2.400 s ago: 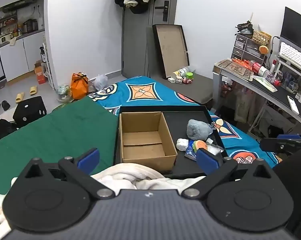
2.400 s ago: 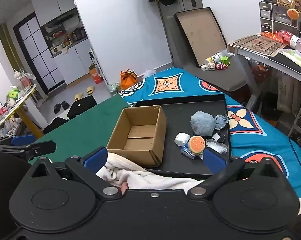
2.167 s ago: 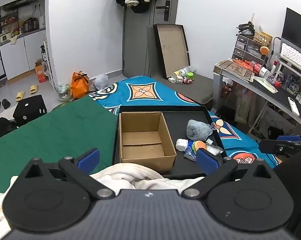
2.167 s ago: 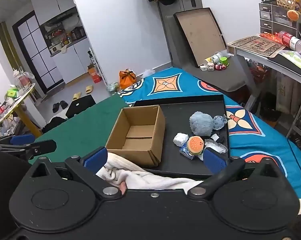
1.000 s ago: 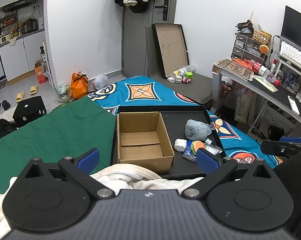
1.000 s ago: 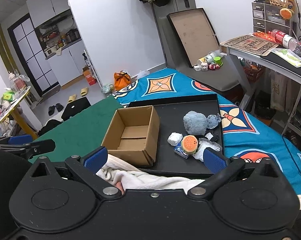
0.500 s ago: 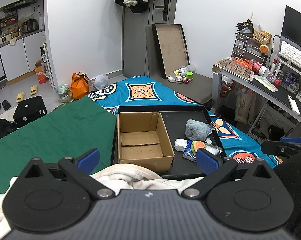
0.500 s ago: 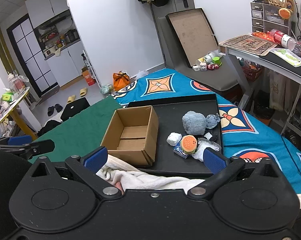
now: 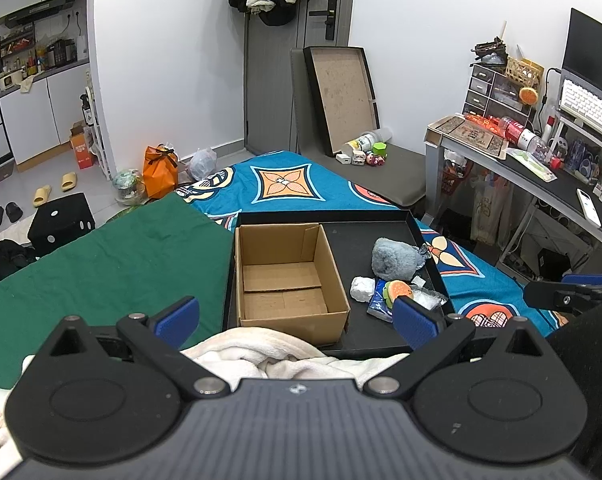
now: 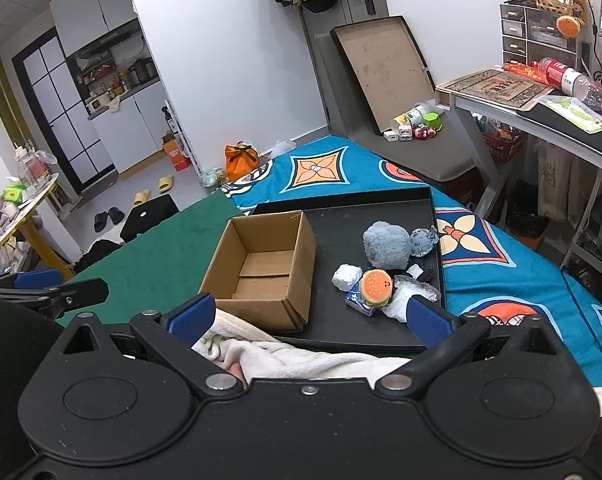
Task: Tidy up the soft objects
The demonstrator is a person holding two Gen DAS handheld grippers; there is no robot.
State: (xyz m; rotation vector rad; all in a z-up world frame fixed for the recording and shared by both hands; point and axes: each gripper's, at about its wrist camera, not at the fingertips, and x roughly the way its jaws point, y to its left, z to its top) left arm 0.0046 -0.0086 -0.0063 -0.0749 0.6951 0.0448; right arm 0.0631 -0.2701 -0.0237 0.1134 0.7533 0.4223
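An empty open cardboard box (image 9: 285, 276) (image 10: 261, 268) stands on the left half of a black tray (image 9: 365, 236) (image 10: 365, 216) on the bed. To its right on the tray lie a grey-blue plush (image 9: 395, 258) (image 10: 387, 246), a burger-shaped toy (image 9: 397, 291) (image 10: 376, 285), a white ball (image 9: 361, 289) (image 10: 347, 276) and crinkled plastic wrap (image 10: 407, 296). My left gripper (image 9: 295, 316) and my right gripper (image 10: 307, 318) are both open and empty, held side by side above a cream blanket (image 9: 261, 354) (image 10: 293, 354), short of the tray's near edge.
The bed has a green cover (image 9: 101, 264) on the left and a blue patterned sheet (image 9: 285, 184) beyond and right. A cluttered desk (image 9: 541, 168) stands at the right. A grey chair with a leaning frame (image 9: 341, 104) stands behind the bed. Bags and slippers lie on the floor.
Both grippers have drifted back slightly, the right one a little more, so the tray looks a bit smaller. Nothing on the tray has moved. Both grippers stayed open.
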